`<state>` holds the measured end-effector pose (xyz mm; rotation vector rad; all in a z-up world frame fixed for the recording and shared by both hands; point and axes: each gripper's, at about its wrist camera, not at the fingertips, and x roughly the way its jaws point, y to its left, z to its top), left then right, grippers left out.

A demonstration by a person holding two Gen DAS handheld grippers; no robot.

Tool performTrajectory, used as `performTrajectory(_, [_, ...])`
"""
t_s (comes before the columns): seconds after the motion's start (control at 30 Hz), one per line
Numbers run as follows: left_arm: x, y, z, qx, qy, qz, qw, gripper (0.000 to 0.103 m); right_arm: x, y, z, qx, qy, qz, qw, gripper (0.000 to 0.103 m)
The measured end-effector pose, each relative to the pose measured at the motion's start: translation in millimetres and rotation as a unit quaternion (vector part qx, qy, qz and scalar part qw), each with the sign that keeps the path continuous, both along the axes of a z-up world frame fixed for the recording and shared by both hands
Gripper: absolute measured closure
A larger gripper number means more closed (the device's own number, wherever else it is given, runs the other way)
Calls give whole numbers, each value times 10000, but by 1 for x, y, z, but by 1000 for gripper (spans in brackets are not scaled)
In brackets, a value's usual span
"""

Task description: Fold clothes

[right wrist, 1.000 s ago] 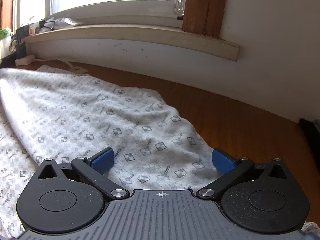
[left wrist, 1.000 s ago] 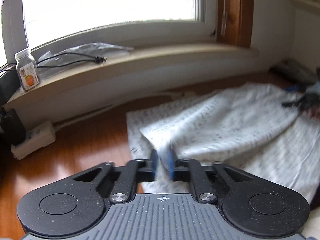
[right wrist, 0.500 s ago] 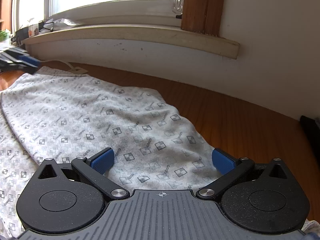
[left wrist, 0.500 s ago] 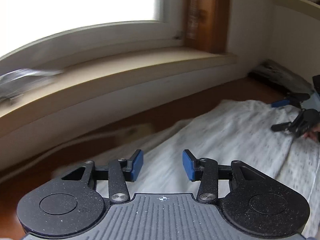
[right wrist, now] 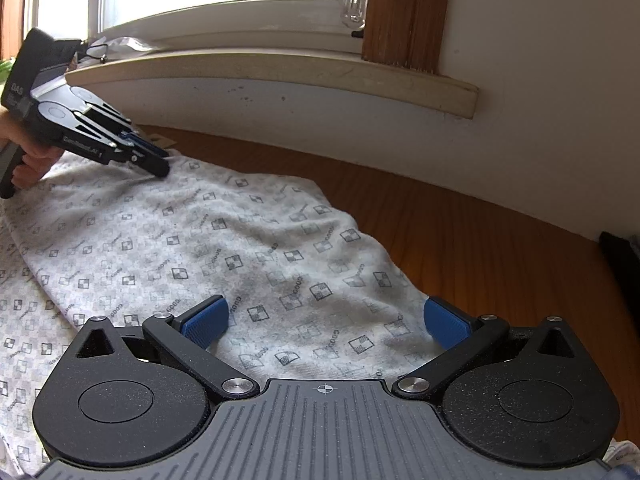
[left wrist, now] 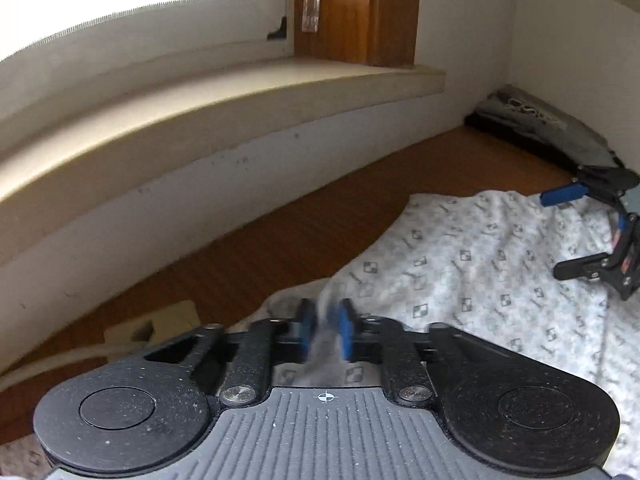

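The white cotton garment printed all over with little grey checkered squares and tiny grey lettering [right wrist: 256, 248] is lying spread out on the reddish-brown wooden floor [right wrist: 472, 224], with one layer already doubled over so a rounded folded edge runs diagonally across it. The fabric looks soft and a bit rumpled, with shallow wrinkles near the close end. The left gripper [left wrist: 325, 330] has its blue pads clenched on a pinch of that cloth at the garment's far corner, and you can see a little ridge of fabric bunched up between the pads in the left wrist view, though it's slightly blurred. From the right wrist view you can see a hand [right wrist: 34, 158] wrapped around that gripper's handle, tip pressed down at the cloth's edge. The right gripper [right wrist: 326, 320] is spread wide, blue pads well apart, hovering over the near end of the garment with nothing pinched. Room-wise: a cream window sill [right wrist: 280, 68] runs along a white wall [right wrist: 520, 92] that's got some dark scuff marks, and there's a brown wooden window frame post [right wrist: 404, 12] above it with bright daylight coming in. A dark grey folded fabric item [left wrist: 536, 124] sits in the corner by the wall, and a beige plug with a white cable [left wrist: 152, 326] lies on the floor near the left gripper.
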<state>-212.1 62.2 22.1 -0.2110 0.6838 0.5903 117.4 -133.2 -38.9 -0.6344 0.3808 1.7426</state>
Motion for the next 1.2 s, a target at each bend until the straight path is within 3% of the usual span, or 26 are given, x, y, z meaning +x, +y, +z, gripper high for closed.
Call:
performTrajectory(0.17, [-3,-33,16,428,-281,-112,9986,102,0,0,0,0,0,-3,10000,0])
performTrajectory(0.27, [-6,-71,22,466,-283,-494,9973,102,1,1,0,7,-6,-13,10000,0])
performTrajectory(0.4, [-2,-105,8,445,55,-798,9958,102,2,1,0,6,-3,-10,10000,0])
performTrajectory(0.57, [0,-101,4,355,35,-738,9966,98,0,1,0,21,-28,-28,10000,0])
performTrajectory(0.7, [-9,-88,23,367,-293,-618,9970,85,0,1,0,21,-28,-39,10000,0])
performTrajectory(0.83, [-5,-66,29,411,-290,-421,9978,85,1,1,1,46,-6,-62,10000,0])
performTrajectory(1.07, [7,-32,4,263,-204,-332,9989,85,0,15,25,169,393,-258,9988,0])
performTrajectory(1.17, [4,-26,-7,130,-312,-371,9987,85,-17,42,41,126,430,-199,9988,5])
performTrajectory(1.2, [3,-25,-10,100,-360,-389,9985,85,-24,53,46,57,444,-147,9989,13])
